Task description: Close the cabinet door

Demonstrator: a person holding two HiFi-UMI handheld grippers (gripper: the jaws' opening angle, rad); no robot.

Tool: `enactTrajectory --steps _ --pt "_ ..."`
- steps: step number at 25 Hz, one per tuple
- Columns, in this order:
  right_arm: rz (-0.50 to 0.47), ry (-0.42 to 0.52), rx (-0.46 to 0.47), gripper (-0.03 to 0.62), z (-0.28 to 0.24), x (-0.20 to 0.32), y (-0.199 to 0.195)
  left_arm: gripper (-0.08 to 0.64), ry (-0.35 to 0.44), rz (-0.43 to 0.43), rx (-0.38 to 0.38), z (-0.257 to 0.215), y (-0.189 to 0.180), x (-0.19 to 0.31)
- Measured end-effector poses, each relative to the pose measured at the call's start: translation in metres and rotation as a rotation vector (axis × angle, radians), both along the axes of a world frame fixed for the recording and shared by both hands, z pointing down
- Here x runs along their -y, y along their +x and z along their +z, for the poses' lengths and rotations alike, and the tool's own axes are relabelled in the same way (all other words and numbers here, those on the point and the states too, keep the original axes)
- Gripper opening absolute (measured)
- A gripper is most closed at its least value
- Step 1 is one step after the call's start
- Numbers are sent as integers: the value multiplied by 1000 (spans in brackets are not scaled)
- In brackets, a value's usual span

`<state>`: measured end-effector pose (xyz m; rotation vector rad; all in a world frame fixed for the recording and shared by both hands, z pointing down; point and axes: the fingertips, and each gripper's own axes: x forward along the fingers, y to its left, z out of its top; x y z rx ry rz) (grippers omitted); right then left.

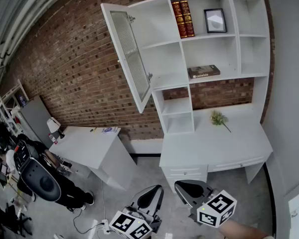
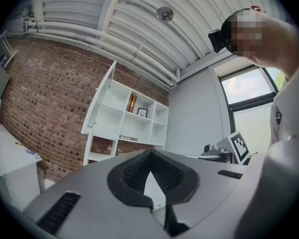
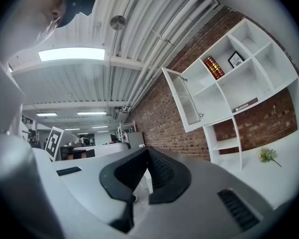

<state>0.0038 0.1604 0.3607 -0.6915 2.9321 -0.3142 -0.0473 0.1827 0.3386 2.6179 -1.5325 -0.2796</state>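
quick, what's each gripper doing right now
Left gripper: closed, holding nothing.
Right gripper: closed, holding nothing.

Cabinet door [image 1: 131,54] is seen white-framed, with ribbed translucent glass. Shelf unit [image 1: 165,59] and table [image 1: 224,146] are seen white. Wall [image 1: 70,63] is patterned in red-brown brick. Books [image 1: 183,18] are coloured dark red with gold bands. Picture frame [image 1: 215,20] is black. Plant sprig [image 1: 218,117] is pale green.
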Motion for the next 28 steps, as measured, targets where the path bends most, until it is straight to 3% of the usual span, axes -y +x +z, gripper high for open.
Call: enactTrajectory --steps 28 --pt "24 -13 41 17 15 14 70 11 -52 -48 53 16 48 28"
